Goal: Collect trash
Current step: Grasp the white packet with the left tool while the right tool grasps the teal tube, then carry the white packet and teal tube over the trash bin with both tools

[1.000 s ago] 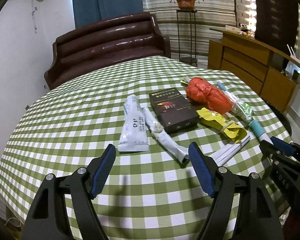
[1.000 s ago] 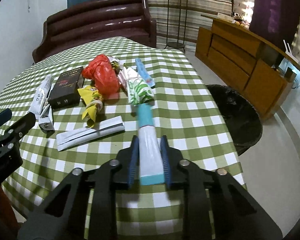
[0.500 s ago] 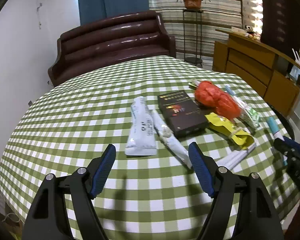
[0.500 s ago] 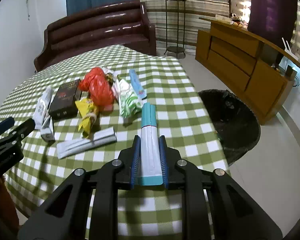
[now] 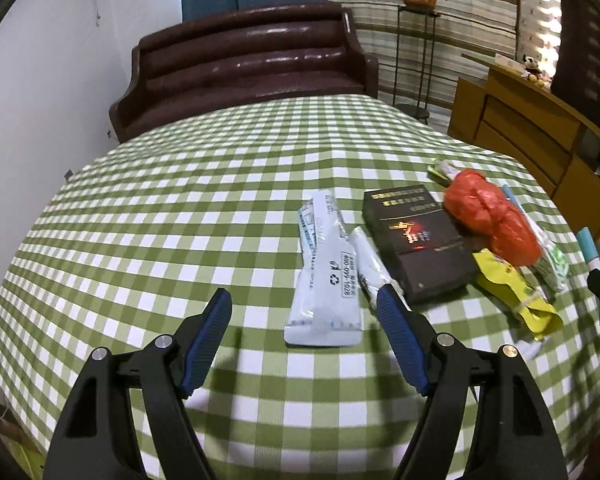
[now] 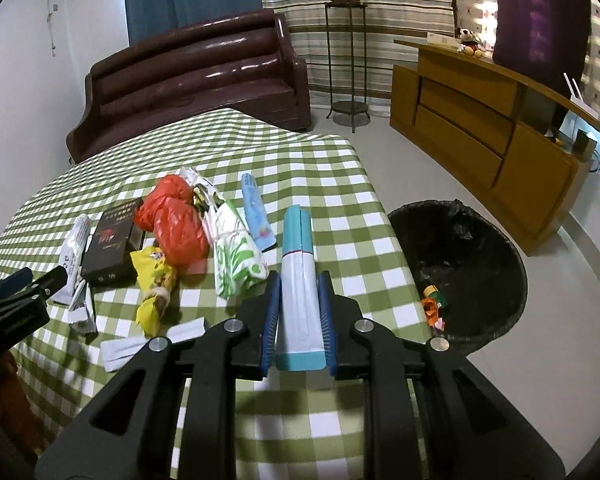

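Two grippers are at work over the checked table [image 5: 148, 216]. The right gripper [image 6: 298, 312] is squeezed tight on a long white and teal packet [image 6: 298, 280], which sticks out past its tips and is lifted off the cloth. The black trash bin [image 6: 460, 272] stands on the floor just past the table edge, to the right of the packet. To do this step well, I think the packet should be carried right over the bin's mouth before the squeeze is let go, so it does not land on the floor.

The left gripper [image 5: 304, 312] is wide open and holds nothing. A pale blue pouch [image 5: 326, 276] lies flat on the table between its tips and a little ahead of them. A thin white wrapper [image 5: 370, 260] lies touching the pouch, right by the right-side tip. A dark box [image 5: 416, 240], a red bag [image 5: 492, 216] and a yellow wrapper [image 5: 516, 296] lie further to the right
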The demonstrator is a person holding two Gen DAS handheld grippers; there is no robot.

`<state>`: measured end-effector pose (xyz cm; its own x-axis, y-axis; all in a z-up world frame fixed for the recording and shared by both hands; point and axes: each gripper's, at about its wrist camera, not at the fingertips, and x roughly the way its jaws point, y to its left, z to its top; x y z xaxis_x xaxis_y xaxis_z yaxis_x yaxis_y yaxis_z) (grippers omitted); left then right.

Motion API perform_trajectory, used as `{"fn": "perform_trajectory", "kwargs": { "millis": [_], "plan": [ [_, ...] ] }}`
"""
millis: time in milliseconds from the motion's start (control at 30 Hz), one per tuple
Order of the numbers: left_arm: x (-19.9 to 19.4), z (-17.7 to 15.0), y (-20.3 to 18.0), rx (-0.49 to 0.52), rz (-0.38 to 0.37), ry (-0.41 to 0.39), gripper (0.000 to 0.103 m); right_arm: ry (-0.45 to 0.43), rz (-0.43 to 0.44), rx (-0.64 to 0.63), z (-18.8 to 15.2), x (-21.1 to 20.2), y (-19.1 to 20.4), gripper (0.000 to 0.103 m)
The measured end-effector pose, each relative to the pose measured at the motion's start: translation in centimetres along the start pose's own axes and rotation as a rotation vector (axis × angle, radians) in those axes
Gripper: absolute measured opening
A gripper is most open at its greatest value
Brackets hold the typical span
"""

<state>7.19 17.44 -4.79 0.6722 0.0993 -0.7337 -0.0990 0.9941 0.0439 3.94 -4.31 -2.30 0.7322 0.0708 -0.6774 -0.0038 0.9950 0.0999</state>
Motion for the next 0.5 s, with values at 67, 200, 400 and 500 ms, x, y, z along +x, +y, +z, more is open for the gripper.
{"fn": "perform_trajectory", "kwargs": {
  "millis": [67,200,400,500],
  "plan": [
    [0.5,0.2,0.3,-0.011,-0.009,0.016,0.070,0.002,0.001,-0.001,0.1,0.2,-0.1,0.019],
    [1.2,0.3,0.4,0.006,-0.032,0.038,0.054,0.011,0.003,0.001,0.2,0.7,-0.1,0.019],
    [1.6,0.3,0.2,0.032,-0.079,0.050,0.033,0.023,0.007,0.001,0.1,1.1,-0.1,0.019],
    [1.3,0.1,0.2,0.040,-0.080,0.038,0.031,0.026,0.008,0.000,0.1,1.2,-0.1,0.019]
  ]
}}
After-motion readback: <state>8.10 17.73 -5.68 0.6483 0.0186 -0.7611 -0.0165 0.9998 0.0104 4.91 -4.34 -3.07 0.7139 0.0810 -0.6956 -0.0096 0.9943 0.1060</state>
